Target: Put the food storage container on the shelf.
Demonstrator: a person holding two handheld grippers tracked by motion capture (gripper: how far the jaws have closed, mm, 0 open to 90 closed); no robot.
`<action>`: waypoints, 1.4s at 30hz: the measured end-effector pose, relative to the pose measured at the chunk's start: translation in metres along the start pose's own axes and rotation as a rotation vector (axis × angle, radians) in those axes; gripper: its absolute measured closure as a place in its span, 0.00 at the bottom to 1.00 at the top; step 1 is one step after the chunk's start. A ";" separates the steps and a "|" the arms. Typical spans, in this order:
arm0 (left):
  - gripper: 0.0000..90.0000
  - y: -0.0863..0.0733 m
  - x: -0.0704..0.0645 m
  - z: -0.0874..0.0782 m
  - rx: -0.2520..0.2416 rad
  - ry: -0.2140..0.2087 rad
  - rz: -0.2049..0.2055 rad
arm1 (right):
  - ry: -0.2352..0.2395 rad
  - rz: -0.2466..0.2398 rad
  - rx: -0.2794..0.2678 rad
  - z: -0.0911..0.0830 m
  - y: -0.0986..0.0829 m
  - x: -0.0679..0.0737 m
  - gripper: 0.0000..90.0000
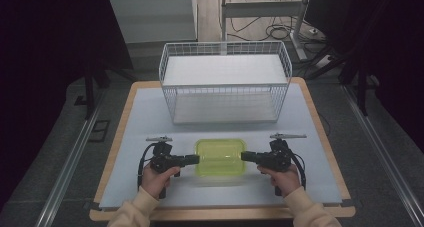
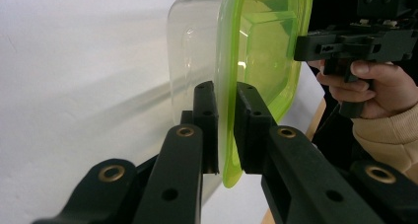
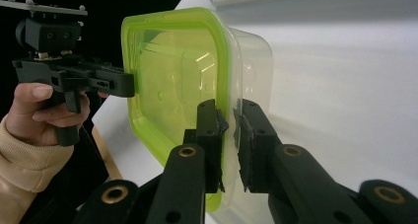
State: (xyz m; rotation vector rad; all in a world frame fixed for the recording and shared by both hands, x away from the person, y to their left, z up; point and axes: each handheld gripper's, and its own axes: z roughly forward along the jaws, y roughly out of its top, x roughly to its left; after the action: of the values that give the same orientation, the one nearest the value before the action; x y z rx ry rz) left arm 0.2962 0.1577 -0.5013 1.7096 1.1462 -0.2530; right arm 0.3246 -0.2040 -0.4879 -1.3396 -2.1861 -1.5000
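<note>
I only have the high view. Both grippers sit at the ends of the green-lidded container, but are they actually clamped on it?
Observer: The left gripper has its jaws closed on the green lid rim, one either side.
Operator: And the right?
Observer: The right gripper straddles the rim at its end, jaws closed on it.
Operator: Anything inside the container?
Observer: Its clear body looks empty from both gripper views.
</note>
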 end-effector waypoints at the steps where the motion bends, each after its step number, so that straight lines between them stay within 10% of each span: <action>1: 0.91 0.002 0.000 0.000 0.001 0.000 0.007 | 0.000 0.000 0.000 0.000 0.000 0.000 0.90; 42: 0.91 0.053 -0.028 -0.018 -0.076 -0.010 0.100 | -0.002 -0.120 -0.114 -0.028 0.046 0.024 0.90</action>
State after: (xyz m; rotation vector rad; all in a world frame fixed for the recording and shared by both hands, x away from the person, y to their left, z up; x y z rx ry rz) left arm 0.3170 0.1553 -0.4427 1.6916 1.0470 -0.1537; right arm 0.3354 -0.2087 -0.4303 -1.2628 -2.2501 -1.6908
